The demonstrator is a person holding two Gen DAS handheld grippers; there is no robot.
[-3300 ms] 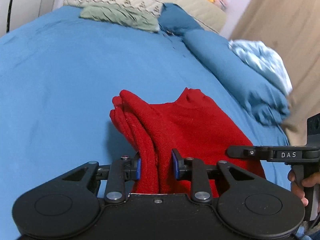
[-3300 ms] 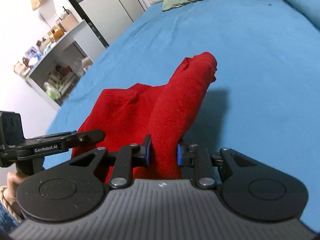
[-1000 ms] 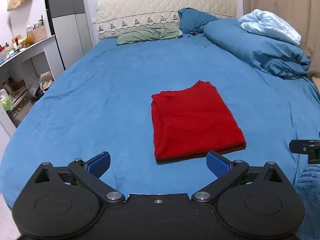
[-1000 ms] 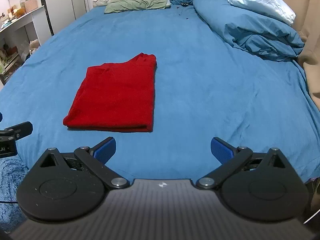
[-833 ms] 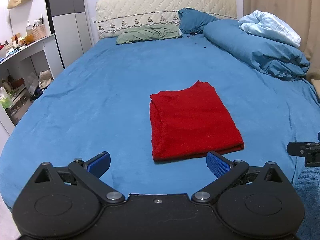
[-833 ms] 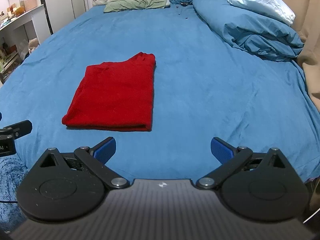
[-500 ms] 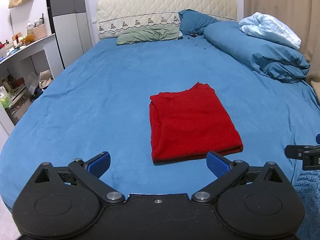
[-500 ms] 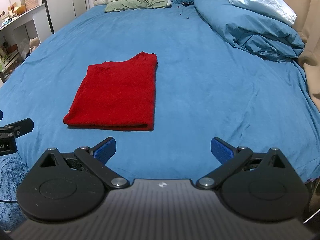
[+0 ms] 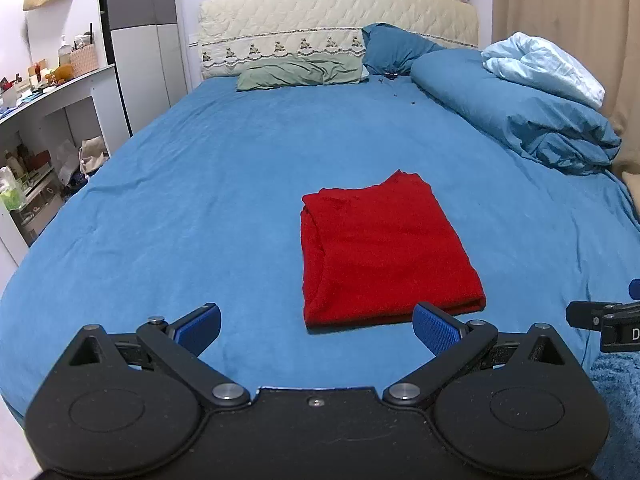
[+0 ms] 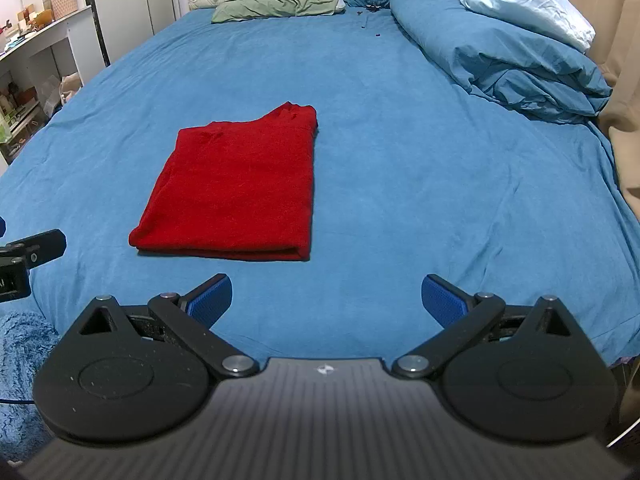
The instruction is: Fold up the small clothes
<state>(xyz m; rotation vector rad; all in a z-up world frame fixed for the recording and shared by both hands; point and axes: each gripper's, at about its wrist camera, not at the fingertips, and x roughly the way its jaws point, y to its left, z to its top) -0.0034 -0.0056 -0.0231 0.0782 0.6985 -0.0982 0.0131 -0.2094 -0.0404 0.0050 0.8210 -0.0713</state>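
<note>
A red garment (image 9: 380,248) lies folded into a flat rectangle on the blue bed sheet (image 9: 200,200). It also shows in the right wrist view (image 10: 240,188). My left gripper (image 9: 316,326) is open and empty, held back near the bed's front edge, short of the garment's near edge. My right gripper (image 10: 326,298) is open and empty, also held back from the garment, which lies ahead and to its left. The right gripper's tip shows at the right edge of the left wrist view (image 9: 600,316).
A rolled blue duvet (image 9: 520,116) with a pale blue cloth lies along the bed's right side. A green pillow (image 9: 300,72) and a blue pillow (image 9: 396,52) lie by the headboard. A white shelf unit (image 9: 44,120) stands left of the bed.
Both grippers let go of the red garment and drew back; it now lies folded flat. Over the last second the views hardly shift.
</note>
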